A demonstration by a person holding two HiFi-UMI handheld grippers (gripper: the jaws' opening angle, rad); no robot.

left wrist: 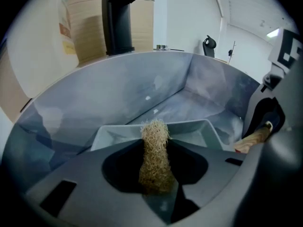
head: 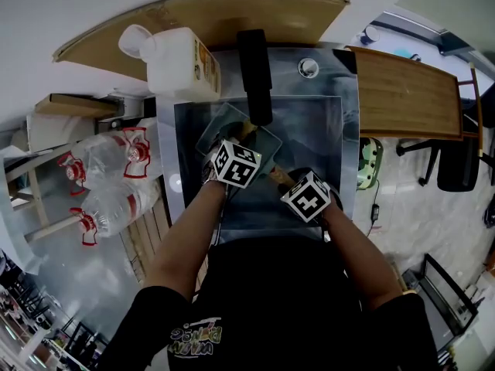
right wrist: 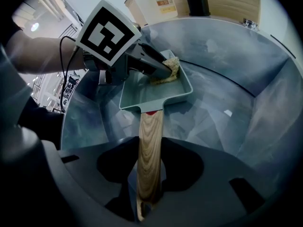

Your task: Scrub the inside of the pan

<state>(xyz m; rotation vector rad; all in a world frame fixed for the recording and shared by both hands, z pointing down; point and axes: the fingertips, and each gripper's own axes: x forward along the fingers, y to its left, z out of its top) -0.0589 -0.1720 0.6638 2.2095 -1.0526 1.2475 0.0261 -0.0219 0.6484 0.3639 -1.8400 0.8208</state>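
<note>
right claw (right wrist: 150, 157) holds pan (right wrist: 142, 92), left claw (left wrist: 156, 143) scrubber (left wrist: 155, 169)

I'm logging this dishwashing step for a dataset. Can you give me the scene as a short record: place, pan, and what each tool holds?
place: steel sink
pan: pale, rectangular pan, inside the sink
left tool: left tool shut on a fibrous scrub pad
pad position: in the pan's far corner, seen from the right gripper view
right tool: right tool shut on the pan's wooden handle
</note>
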